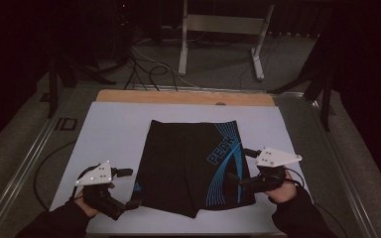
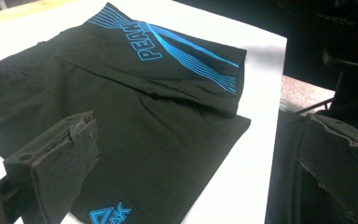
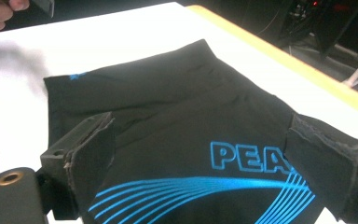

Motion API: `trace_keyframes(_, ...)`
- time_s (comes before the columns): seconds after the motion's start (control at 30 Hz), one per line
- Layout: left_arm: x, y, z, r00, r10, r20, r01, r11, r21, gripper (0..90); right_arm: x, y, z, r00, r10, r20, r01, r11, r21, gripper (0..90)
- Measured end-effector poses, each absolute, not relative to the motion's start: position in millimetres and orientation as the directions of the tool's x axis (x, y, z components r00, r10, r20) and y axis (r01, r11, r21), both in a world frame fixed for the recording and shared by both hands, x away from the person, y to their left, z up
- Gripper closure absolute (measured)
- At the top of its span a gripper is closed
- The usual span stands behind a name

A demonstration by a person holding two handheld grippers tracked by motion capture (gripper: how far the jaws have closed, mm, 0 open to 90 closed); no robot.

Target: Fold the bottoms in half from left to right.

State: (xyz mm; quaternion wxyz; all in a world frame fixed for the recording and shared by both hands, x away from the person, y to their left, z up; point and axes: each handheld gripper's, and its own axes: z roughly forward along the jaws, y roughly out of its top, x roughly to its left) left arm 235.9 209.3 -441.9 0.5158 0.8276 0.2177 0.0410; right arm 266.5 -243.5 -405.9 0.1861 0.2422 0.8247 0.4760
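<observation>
Nearest the person, the left gripper (image 1: 129,187) and right gripper (image 1: 242,167) flank the black shorts (image 1: 188,163), both with jaws spread wide and holding nothing. The shorts lie flat mid-sheet on the white mat (image 1: 109,134), leg hems toward the person. This looks like the approach before a fold: each of the 2 grippers needs to close on an outer side edge, probably near the hems, though the dim light hides the exact edges. Bare mat beyond the waistband, up to the wooden table edge (image 1: 183,97), leaves room.

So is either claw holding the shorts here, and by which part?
Nothing is held. Both the left claw and right claw are open beside the shorts, at opposite side edges.
</observation>
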Motion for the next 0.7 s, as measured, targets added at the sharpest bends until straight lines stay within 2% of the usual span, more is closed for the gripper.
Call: trace_keyframes(0.7,240,208,-431,0.889,0.433,-0.151,0.332,-0.382,0.862,0.0,307,-215,-379,-0.814,0.571,-0.108,0.184,0.429,0.884,9.4)
